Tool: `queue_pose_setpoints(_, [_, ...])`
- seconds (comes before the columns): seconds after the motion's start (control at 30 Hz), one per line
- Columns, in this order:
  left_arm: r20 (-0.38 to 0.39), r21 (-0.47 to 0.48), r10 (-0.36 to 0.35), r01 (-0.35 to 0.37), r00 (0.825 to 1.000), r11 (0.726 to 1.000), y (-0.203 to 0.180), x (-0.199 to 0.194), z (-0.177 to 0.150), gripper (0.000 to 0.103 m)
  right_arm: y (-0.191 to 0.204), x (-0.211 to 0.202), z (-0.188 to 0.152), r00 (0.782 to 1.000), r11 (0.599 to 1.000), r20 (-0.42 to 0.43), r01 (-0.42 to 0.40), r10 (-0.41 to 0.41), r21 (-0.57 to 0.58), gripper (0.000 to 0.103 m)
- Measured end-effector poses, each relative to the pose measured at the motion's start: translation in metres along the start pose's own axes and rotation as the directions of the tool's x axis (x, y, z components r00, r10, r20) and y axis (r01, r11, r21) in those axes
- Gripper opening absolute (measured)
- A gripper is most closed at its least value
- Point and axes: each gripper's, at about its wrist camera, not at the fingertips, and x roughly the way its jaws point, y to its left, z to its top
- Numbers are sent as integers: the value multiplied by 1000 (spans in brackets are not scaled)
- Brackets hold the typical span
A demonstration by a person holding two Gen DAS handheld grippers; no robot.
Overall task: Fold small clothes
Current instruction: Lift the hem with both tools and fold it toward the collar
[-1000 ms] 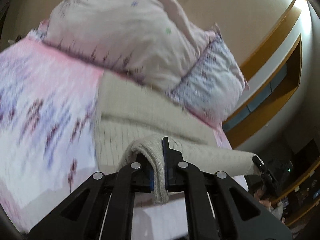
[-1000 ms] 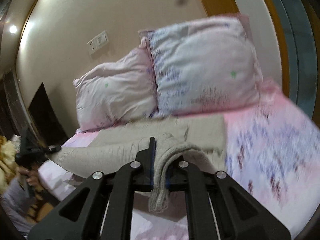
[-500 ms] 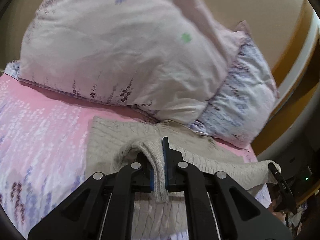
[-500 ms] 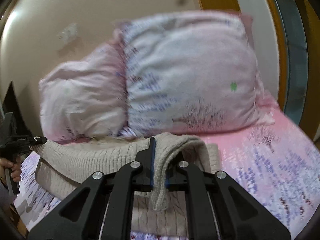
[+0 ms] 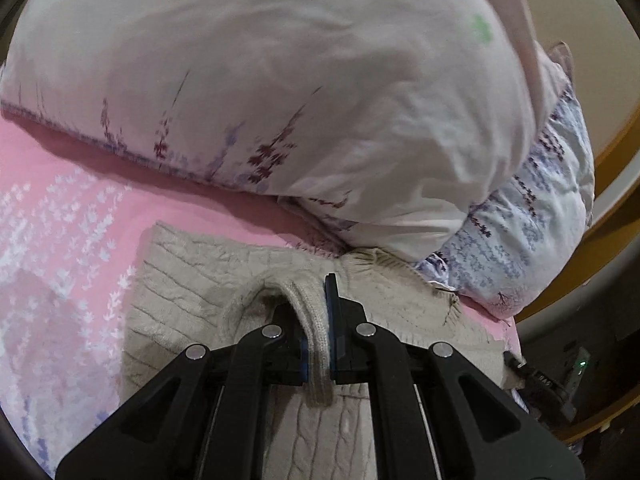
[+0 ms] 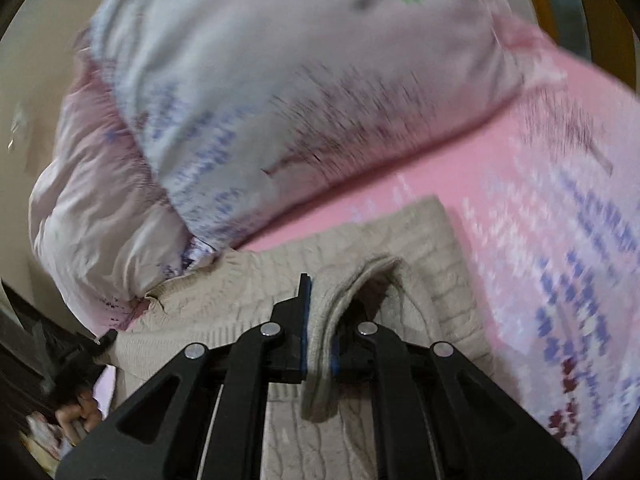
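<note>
A beige cable-knit sweater point(image 5: 192, 292) lies on the pink floral bed sheet point(image 5: 60, 216), its far edge close to the pillows. My left gripper point(image 5: 320, 320) is shut on a fold of the sweater's ribbed edge, low over the garment. The sweater also shows in the right wrist view point(image 6: 420, 248). My right gripper point(image 6: 320, 324) is shut on another fold of the ribbed edge. The knit hangs down between each pair of jaws. The right gripper shows small at the far right of the left wrist view point(image 5: 536, 376).
Two pillows stand against the wall just beyond the sweater: a pale pink one point(image 5: 280, 80) and a white and lavender one point(image 5: 540, 232). A wooden frame point(image 5: 616, 160) runs along the right side. The bed sheet extends to the right in the right wrist view point(image 6: 560, 220).
Both grippers have carried the sweater's edge forward toward the pillows and lowered it. The pillows loom larger, and the folded-over layer now lies on the rest of the sweater.
</note>
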Motion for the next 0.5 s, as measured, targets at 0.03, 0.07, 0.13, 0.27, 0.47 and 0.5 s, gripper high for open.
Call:
queue_pose_setpoints(0.03, [-10, -11, 2, -2, 1000, 1000, 2, 3, -1, 6, -2, 4, -1, 1000, 1000, -19, 2, -2, 15, 10])
queue_pose_setpoints(0.07, [-28, -23, 7, -8, 1000, 1000, 5, 9, -1, 6, -4, 7, -1, 1000, 1000, -30, -3, 3, 24, 11])
queue_pose_setpoints(0.13, [-43, -34, 7, -8, 999, 999, 8, 13, -3, 6, -2, 5, 0, 999, 1000, -38, -12, 13, 20, 17])
queue_pose_setpoints(0.27, [-44, -41, -9, 8, 999, 999, 10, 13, -4, 6, 1, -8, -2, 995, 997, -74, -68, 70, 37, 30])
queue_pose_setpoints(0.47, [-57, -132, -64, 56, 996, 990, 23, 14, 2, 6, 4, -17, 10, 997, 996, -22, -80, 80, 29, 7])
queue_pose_setpoints(0.5, [-56, -145, -71, 63, 996, 987, 24, 15, 3, 6, 2, -17, 15, 994, 993, -2, -105, 105, 62, 7])
